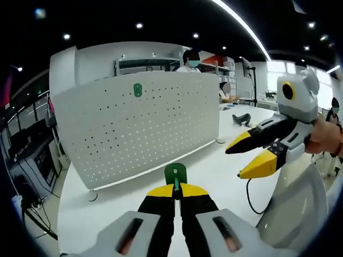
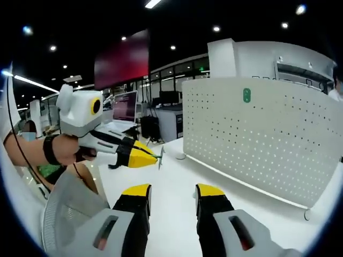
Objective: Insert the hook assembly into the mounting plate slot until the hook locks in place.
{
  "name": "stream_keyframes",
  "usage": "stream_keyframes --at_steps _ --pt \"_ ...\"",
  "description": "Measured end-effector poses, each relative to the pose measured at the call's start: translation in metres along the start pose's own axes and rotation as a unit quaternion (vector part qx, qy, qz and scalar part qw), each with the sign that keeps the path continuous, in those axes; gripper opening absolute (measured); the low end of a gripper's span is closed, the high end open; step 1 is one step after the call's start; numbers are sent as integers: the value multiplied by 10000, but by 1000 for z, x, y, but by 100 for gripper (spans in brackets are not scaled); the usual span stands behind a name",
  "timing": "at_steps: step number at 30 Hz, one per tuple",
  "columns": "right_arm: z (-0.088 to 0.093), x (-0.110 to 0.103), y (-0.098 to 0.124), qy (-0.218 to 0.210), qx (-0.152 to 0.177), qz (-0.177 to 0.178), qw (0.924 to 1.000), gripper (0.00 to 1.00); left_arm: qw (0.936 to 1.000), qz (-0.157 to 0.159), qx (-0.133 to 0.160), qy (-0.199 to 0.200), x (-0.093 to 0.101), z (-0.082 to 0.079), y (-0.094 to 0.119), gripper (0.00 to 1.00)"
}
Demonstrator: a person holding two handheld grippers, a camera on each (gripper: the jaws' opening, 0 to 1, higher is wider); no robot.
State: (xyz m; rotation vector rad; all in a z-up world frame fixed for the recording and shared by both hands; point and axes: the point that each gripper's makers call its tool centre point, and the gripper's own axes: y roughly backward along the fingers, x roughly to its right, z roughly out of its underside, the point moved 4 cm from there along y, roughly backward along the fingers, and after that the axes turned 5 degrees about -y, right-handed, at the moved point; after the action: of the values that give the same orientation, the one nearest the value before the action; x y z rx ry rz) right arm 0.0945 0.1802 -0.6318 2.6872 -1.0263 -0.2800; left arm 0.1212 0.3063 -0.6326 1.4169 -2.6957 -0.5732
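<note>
Green hook [image 1: 175, 174] sits pinched in my left gripper [image 1: 176, 191], well short of the pegboard [image 1: 139, 128], where another green hook [image 1: 138, 90] already hangs. My right gripper [image 2: 172, 194] is spread, empty. I'd square the hook to the holes, then press in.

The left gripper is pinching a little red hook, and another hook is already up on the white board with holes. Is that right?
Nearly. The small hook pinched by the left gripper is green, not red, as the left gripper view shows. The rest holds: another green hook already sits near the top of the white perforated board.
</note>
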Motion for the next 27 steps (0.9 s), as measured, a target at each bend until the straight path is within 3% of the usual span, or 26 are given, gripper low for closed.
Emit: stream_keyframes --at_steps 10,15,27 --pt "5 0 7 -27 1 -78 10000 35 9978 -340 246 515 -14 -13 -10 2" --pt "4 -1 11 -52 215 -35 9997 38 9970 -421 294 580 -21 -19 -16 2" --pt "13 -4 11 67 52 -48 10000 39 9940 -658 427 758 -40 -38 -36 2"
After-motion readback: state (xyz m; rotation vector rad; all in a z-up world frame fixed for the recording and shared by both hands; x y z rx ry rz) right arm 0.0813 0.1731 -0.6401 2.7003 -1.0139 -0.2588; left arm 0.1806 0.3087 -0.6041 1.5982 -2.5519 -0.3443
